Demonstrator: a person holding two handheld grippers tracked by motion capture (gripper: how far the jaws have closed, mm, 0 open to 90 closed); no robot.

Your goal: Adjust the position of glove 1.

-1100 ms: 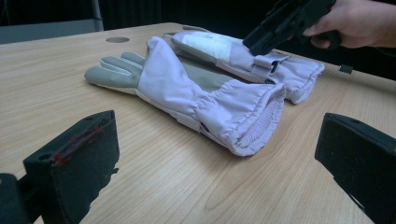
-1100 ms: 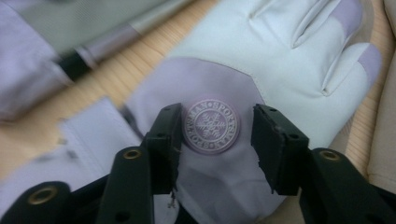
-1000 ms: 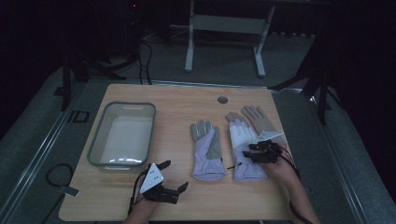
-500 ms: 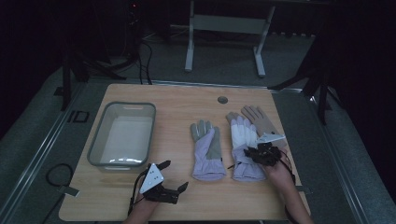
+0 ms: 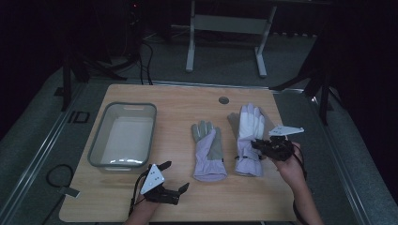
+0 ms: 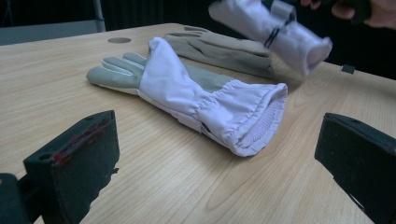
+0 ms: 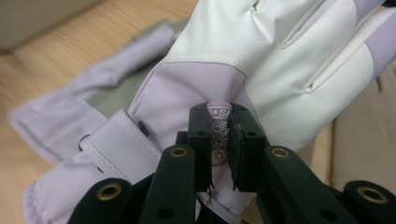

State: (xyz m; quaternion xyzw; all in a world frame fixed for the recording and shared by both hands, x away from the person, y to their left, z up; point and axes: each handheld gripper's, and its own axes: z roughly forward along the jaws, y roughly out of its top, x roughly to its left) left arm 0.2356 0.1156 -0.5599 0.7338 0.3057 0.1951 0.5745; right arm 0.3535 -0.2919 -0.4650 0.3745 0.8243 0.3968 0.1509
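A lilac and grey glove (image 5: 209,150) (image 6: 187,93) lies flat mid-table, cuff toward me. To its right is a white and lilac glove (image 5: 247,133) (image 7: 261,51). My right gripper (image 5: 257,145) (image 7: 219,140) is shut on a small printed tab at that glove's wrist, and its cuff end (image 6: 280,35) hangs raised off the table. A grey glove (image 6: 224,49) lies beneath it. My left gripper (image 5: 174,176) (image 6: 215,158) rests near the front edge, jaws wide open and empty, pointing at the lying glove's cuff.
A clear empty plastic tub (image 5: 96,140) stands at the table's left. A round cable hole (image 5: 224,100) sits near the far edge. Beyond the table stands a metal frame (image 5: 225,23) on the dark floor.
My right gripper has shifted slightly and raised the white glove's cuff end off the table. The left gripper has stayed where it was.
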